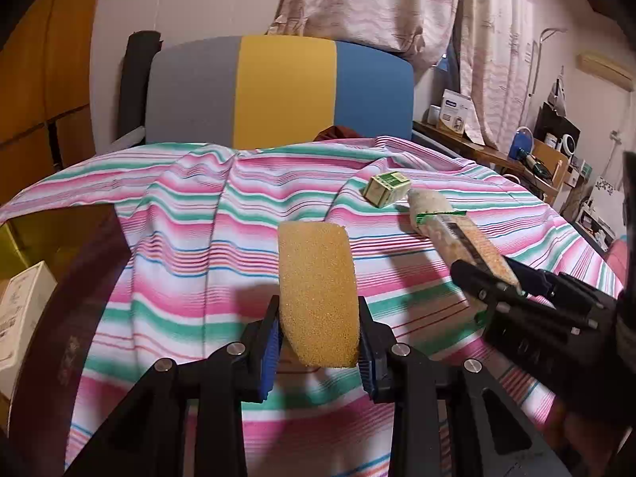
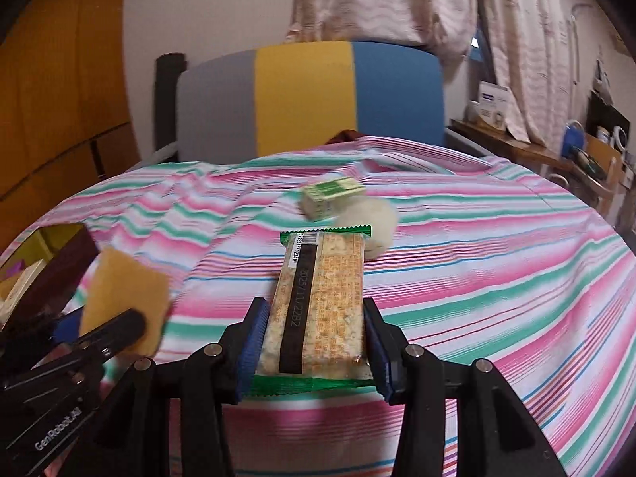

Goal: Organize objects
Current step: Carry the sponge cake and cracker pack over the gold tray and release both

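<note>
My left gripper (image 1: 318,318) is shut on a yellow sponge (image 1: 316,290) and holds it above the striped cloth (image 1: 179,218). My right gripper (image 2: 314,322) is shut on a snack bar in a clear green-edged wrapper (image 2: 322,302), also held above the cloth. The right gripper shows in the left wrist view (image 1: 489,278) with the snack bar (image 1: 461,238). The left gripper shows in the right wrist view (image 2: 119,330) with the sponge (image 2: 123,290). A small green-and-white box (image 1: 387,189) (image 2: 330,196) and a pale round fluffy thing (image 2: 375,218) lie on the cloth beyond.
A dark maroon container (image 1: 67,278) (image 2: 51,266) sits at the cloth's left edge, with a white box (image 1: 20,314) beside it. A grey, yellow and blue panel (image 1: 278,91) stands behind the cloth. A cluttered wooden shelf (image 1: 528,159) is at the right.
</note>
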`<act>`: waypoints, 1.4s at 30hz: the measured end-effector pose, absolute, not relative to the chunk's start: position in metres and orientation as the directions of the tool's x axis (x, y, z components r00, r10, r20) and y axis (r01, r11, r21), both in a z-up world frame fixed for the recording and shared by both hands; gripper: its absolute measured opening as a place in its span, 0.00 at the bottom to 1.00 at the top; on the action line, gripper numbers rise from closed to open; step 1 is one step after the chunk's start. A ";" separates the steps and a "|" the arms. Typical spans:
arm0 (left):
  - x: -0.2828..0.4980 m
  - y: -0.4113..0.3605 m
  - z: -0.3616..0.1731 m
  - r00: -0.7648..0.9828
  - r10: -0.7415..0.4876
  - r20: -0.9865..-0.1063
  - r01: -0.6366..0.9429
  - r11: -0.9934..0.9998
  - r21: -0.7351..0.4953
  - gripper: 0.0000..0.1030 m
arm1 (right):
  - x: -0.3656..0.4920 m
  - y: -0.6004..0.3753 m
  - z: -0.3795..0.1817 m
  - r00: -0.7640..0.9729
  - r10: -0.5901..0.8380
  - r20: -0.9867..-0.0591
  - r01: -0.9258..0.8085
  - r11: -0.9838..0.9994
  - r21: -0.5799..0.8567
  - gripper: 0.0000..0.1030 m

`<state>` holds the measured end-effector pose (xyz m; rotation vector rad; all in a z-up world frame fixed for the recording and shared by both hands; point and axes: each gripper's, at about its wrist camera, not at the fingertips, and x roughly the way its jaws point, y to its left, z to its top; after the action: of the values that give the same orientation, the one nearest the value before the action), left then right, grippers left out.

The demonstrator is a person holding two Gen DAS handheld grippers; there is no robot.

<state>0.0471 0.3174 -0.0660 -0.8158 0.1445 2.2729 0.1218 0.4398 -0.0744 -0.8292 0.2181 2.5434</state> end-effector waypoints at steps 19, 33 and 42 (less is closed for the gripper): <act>0.062 0.218 -0.020 -0.603 0.607 -0.518 -0.612 -0.768 -0.187 0.32 | 0.105 0.411 -0.084 -0.686 0.410 -0.601 -0.408 -0.901 -0.150 0.46; -0.007 0.091 -0.011 -0.735 0.441 -0.515 -0.326 -0.896 -0.302 0.33 | 0.099 0.409 -0.089 -0.653 0.421 -0.629 -0.405 -0.897 -0.180 0.46; -0.044 0.036 -0.030 -0.745 0.337 -0.576 -0.171 -0.930 -0.324 0.33 | 0.100 0.400 -0.080 -0.680 0.384 -0.624 -0.368 -0.916 -0.163 0.45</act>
<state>-0.0443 0.0362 -0.0297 -0.9542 -0.3652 2.6777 0.1001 0.4000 -0.0796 -0.9567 -0.0335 2.5550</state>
